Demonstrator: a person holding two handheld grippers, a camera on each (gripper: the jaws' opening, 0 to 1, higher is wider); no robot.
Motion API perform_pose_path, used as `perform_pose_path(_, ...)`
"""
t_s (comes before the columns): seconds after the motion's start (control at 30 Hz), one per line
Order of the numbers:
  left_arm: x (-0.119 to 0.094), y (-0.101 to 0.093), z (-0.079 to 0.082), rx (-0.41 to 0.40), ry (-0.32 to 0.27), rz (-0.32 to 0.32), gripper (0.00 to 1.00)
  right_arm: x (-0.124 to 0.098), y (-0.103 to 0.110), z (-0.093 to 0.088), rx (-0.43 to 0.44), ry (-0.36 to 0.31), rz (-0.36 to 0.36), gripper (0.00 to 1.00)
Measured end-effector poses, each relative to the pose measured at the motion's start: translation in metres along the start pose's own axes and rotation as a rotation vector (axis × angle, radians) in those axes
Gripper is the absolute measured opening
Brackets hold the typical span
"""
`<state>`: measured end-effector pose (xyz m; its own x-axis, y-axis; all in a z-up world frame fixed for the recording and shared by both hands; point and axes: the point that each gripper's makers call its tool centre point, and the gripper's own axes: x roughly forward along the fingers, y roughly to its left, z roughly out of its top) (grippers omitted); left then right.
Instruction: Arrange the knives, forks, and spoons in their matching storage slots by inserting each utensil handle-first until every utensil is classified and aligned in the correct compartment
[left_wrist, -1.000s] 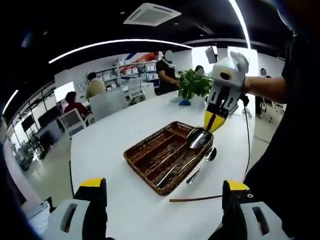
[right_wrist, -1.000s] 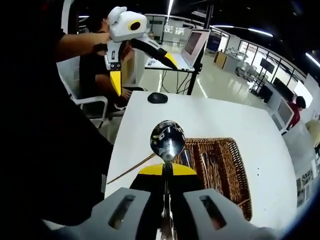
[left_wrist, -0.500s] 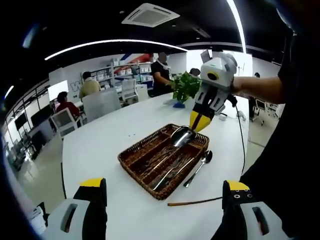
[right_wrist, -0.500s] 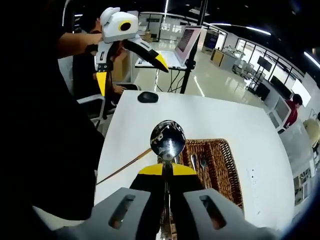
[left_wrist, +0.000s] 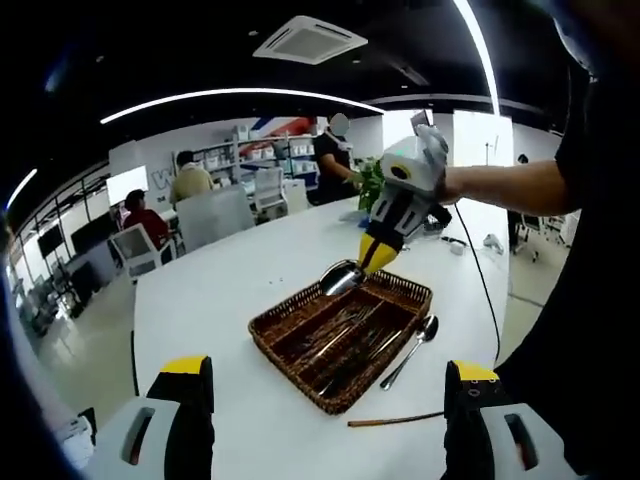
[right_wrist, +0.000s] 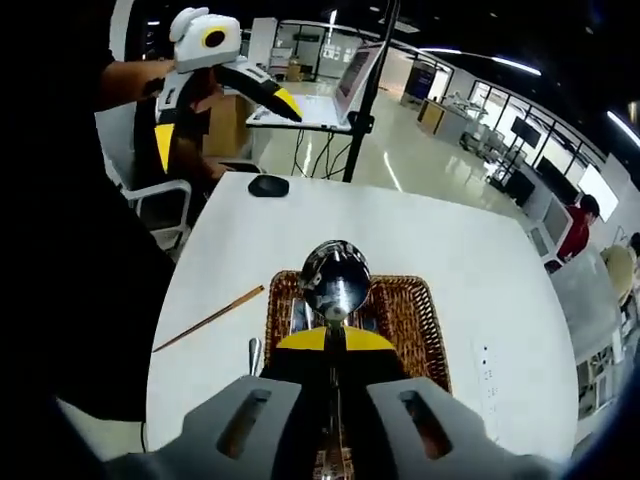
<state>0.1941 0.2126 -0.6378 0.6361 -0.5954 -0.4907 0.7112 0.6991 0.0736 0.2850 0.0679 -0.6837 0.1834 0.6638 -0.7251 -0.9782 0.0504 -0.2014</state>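
Note:
A brown wicker basket (left_wrist: 283, 337) with divided slots lies on the white table and holds several metal utensils (left_wrist: 345, 335). My right gripper (left_wrist: 378, 252) is shut on a spoon (left_wrist: 343, 280), holding it bowl-down just above the basket's far corner. In the right gripper view, the spoon's bowl (right_wrist: 335, 280) sticks out past the shut gripper (right_wrist: 333, 338) over the basket (right_wrist: 425, 320). A second spoon (left_wrist: 412, 350) lies on the table beside the basket. My left gripper (left_wrist: 328, 370) is open and holds nothing; it hangs off the table's near side and shows raised as the left gripper (right_wrist: 225, 120).
A thin brown stick (left_wrist: 395, 421) lies on the table near the basket, seen also as the stick (right_wrist: 210, 320). A dark mouse (right_wrist: 268, 186) sits by the table edge. A laptop on a stand (right_wrist: 330, 90) is beyond it. A potted plant (left_wrist: 368, 180) and people stand at the far end.
My right gripper has carried the spoon from the basket's right side to over its far corner. Both views have shifted with the hands. The left gripper stays open.

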Motion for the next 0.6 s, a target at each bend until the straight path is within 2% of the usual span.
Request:
perform_pose_path(0.23,-0.001,-0.004,0.001,-0.008,0.004,0.020,1.00,0.011,-0.019,-0.007,-0.011,0.008,0.014,0.00)
perform_pose_path(0.6,-0.006,-0.004,-0.006,-0.017,0.023,0.021,1.00,0.021,-0.066,-0.010,-0.001,0.014,-0.009,0.00)
